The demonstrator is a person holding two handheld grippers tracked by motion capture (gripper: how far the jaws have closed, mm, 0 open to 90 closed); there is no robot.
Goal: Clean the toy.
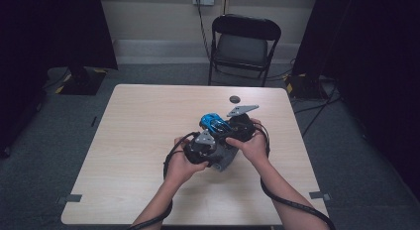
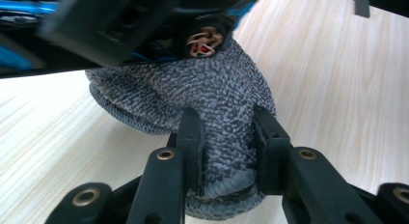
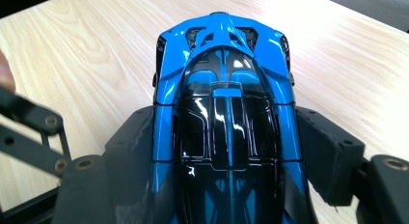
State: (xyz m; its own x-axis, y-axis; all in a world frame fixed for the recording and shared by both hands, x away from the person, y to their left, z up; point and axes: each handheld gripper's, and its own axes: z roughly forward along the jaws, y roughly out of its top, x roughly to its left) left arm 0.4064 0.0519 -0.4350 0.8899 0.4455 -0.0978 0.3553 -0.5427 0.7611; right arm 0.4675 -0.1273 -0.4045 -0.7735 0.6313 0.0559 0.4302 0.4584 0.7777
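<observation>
A glossy blue and black toy car (image 3: 226,64) sits lengthwise between the pads of my right gripper (image 3: 226,119), which is shut on its sides. In the high view the car (image 1: 213,122) is held just above the table's middle, with my right gripper (image 1: 234,129) behind it. My left gripper (image 2: 226,120) is shut on a bunched grey knitted cloth (image 2: 212,93). The cloth reaches up against the car's underside (image 2: 111,21), beside a wheel (image 2: 205,43). From above, the cloth (image 1: 227,159) lies below the car, next to my left gripper (image 1: 207,149).
The light wooden table (image 1: 138,141) has a small dark disc (image 1: 235,99) near its far edge. A black folding chair (image 1: 243,44) stands behind it. Grey tape marks (image 1: 73,198) sit at the front corners. Cables trail from both grippers.
</observation>
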